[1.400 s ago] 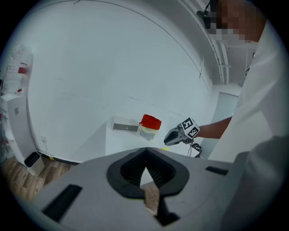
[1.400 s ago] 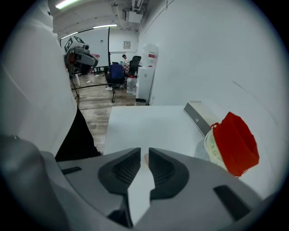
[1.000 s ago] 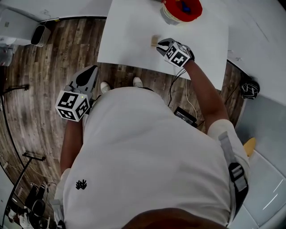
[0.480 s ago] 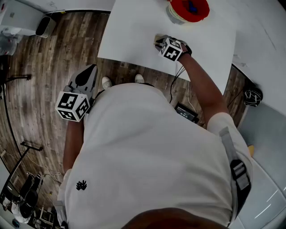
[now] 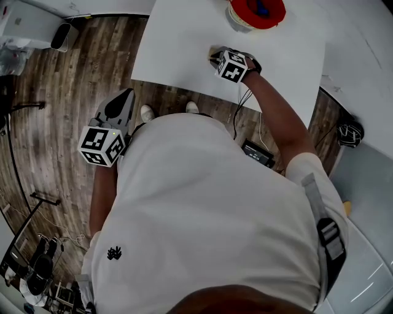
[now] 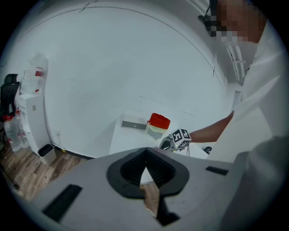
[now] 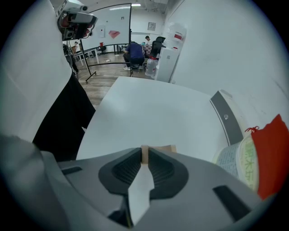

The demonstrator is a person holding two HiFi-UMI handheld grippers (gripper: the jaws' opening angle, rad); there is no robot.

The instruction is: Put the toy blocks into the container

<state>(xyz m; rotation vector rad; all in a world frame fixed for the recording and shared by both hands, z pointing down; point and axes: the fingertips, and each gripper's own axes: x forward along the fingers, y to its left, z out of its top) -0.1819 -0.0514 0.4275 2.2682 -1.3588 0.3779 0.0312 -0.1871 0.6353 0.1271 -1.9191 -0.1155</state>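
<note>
Right gripper (image 5: pixel 214 59), upper centre: jaws just closing on small tan wooden block (image 7: pixel 145 154), seemingly gripped; confirm squarely pinched before lifting.

Your head view was dim and flat, the floor (image 5: pixel 55 92) dark beside the bright table (image 5: pixel 184 43). Both gripper views bowed hard into dark rims. Ceiling lights (image 7: pixel 119 7) glared far off; the close foreground was soft.

The block (image 7: pixel 163 148) lies on the table (image 5: pixel 178 49); the container (image 7: pixel 235 158) stands behind it, to the right
</note>
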